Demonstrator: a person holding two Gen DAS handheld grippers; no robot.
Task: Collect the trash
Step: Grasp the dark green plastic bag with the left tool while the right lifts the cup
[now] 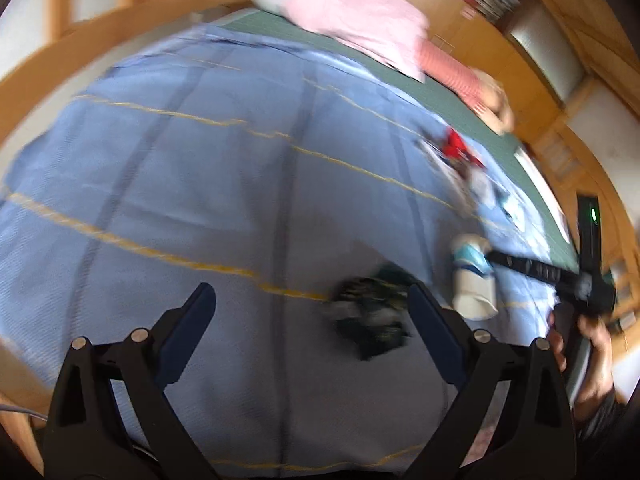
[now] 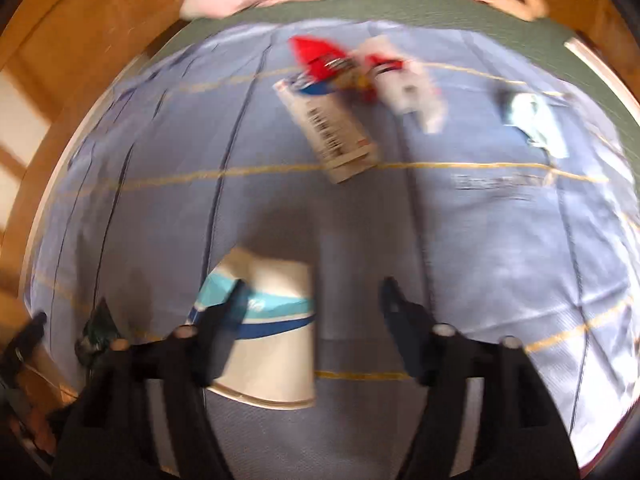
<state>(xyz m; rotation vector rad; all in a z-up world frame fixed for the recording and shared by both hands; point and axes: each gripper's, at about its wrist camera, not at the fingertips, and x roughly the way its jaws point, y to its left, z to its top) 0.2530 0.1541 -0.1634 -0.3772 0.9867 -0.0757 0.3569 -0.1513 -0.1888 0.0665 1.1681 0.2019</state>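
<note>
A white paper cup (image 2: 276, 320) with a blue band lies on its side on the blue cloth (image 2: 440, 240). My right gripper (image 2: 314, 296) stands open over it: the left finger overlaps the cup and the right finger is clear of it. In the left wrist view the same cup (image 1: 474, 284) lies at the right. My left gripper (image 1: 310, 296) is open above the cloth, and a dark crumpled wrapper (image 1: 372, 316) lies just inside its right finger. Farther off lie a red wrapper (image 2: 316, 56), a white barcoded box (image 2: 332, 132), a white and red wrapper (image 2: 404, 80) and a pale wrapper (image 2: 536, 120).
The blue cloth lies on a green mat (image 2: 420, 6) with wooden floor (image 2: 92, 40) around it. Pink fabric (image 1: 352, 12) and a striped sleeve (image 1: 448, 68) ending in a hand lie along the mat's far edge. A hand (image 1: 596, 344) holds the right gripper. Both views are blurred.
</note>
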